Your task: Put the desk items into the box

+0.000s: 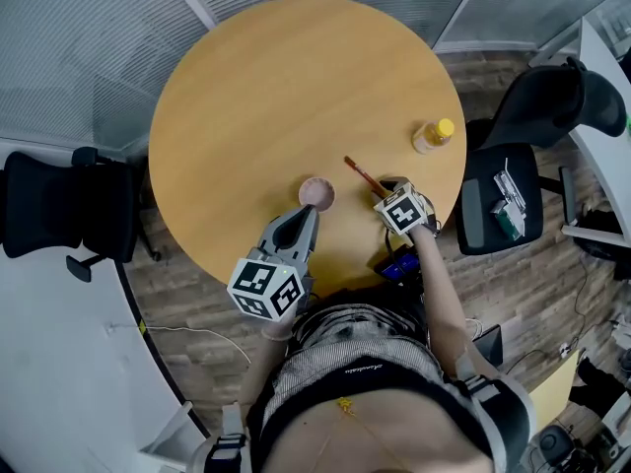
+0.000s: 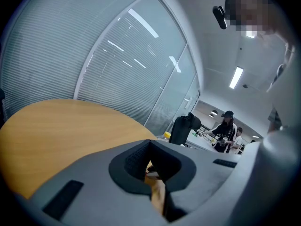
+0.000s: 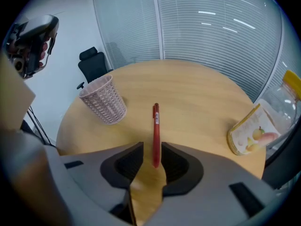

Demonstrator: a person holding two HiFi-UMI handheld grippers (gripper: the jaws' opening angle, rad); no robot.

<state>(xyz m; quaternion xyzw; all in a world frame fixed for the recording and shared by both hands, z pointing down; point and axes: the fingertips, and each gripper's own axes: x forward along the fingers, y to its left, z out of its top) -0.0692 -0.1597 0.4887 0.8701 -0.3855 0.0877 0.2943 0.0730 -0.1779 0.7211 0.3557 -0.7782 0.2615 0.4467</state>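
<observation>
A: Biggest things first?
B: Round wooden counter (image 1: 256, 87), with black office chairs (image 1: 59, 205) around it. A pink mesh basket (image 3: 103, 99) stands upright on it. A clear bottle (image 3: 275, 109) with a yellow cap and fruit label is near the far right edge, well apart from the basket. A red pen (image 3: 155, 133) lies flat between the two.

A: What differs by view?
B: Only the head view shows both tools together. Only the right gripper view shows the pen end and the basket weave. The left gripper view is tilted up, showing blinds, ceiling lights and people (image 2: 225, 131) in the background. It doesn't show the basket or the pen.

A: Right gripper (image 3: 151, 161)?
B: Low over the counter, jaws a narrow gap apart. The pen's near end sits between them, close to the right-hand jaw, with bare wood on the other side. It's not pinched. The rest of the pen points away, and the basket is off to the left.

A: Left gripper (image 2: 150, 147)?
B: Jaws meet at the tips, nothing clearly held. In the head view the tips sit just beside the basket's near side.
</observation>
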